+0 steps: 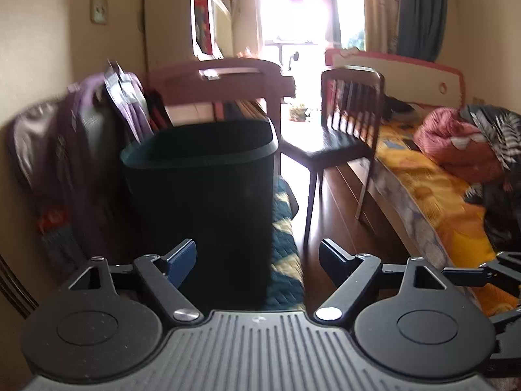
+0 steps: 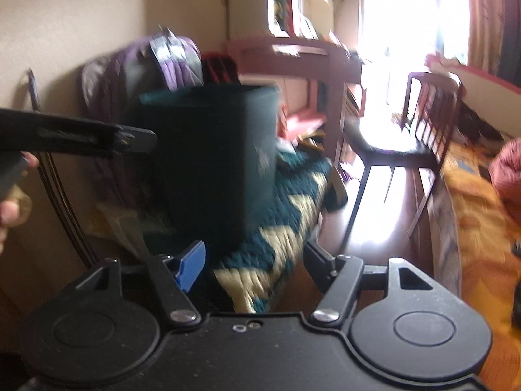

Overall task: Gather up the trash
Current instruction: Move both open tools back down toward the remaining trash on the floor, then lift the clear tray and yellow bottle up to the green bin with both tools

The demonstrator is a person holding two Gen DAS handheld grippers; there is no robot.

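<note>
Both grippers are empty and spread wide, nothing between the pads. Straight ahead of the left gripper, just past its fingertips and a little toward its left finger, stands the dark bin, upright with its mouth open; whether anything lies inside cannot be told from this angle. The right gripper has the same bin ahead and left of its jaws, and directly beyond its fingertips lies a blue-and-cream zigzag rug. No clear piece of trash shows within reach, so this looks like the approach stage: closing in on the bin or hunting for litter around it. The next move calls for picking a target and lowering open jaws onto it. Past the bin lean purple bags against the wall, then a wooden desk, a chair and a bed off to the right. Only the right view shows the other gripper's finger and a person's hand at far left, plus pale clutter on the floor beside the bin's base, possibly trash, too blurred to tell.
</note>
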